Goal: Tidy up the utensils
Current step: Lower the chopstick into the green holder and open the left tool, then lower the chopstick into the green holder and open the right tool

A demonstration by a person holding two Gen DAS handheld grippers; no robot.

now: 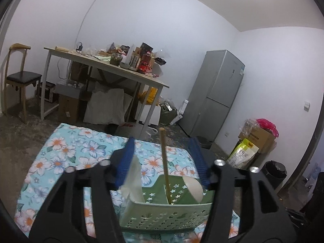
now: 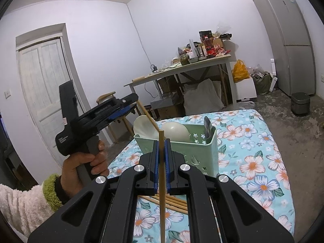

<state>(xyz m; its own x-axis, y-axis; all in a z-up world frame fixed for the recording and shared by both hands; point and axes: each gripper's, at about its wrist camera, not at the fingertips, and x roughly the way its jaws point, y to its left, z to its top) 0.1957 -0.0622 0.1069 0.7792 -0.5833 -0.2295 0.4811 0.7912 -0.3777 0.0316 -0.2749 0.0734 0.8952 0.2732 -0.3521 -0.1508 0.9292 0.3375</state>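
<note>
Right gripper [image 2: 161, 158] fingers clamped on chopstick [image 2: 161, 174], long axis near vertical, top above fingers, beside green basket [image 2: 204, 151]. Left gripper [image 1: 162, 162] fingers wide, nothing gripped; second chopstick [image 1: 165, 162] leans in basket, tip up, seemingly loose. Risk: chopstick slipping through thin grip, or knocking light basket over on flowered bed [image 2: 253, 162].

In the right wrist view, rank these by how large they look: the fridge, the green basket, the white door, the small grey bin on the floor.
Largest to smallest as they look in this view:
1. white door
2. fridge
3. green basket
4. small grey bin
The door and fridge look close in size, and the basket's nearness to the camera enlarges it, so real sizes may differ.
</note>
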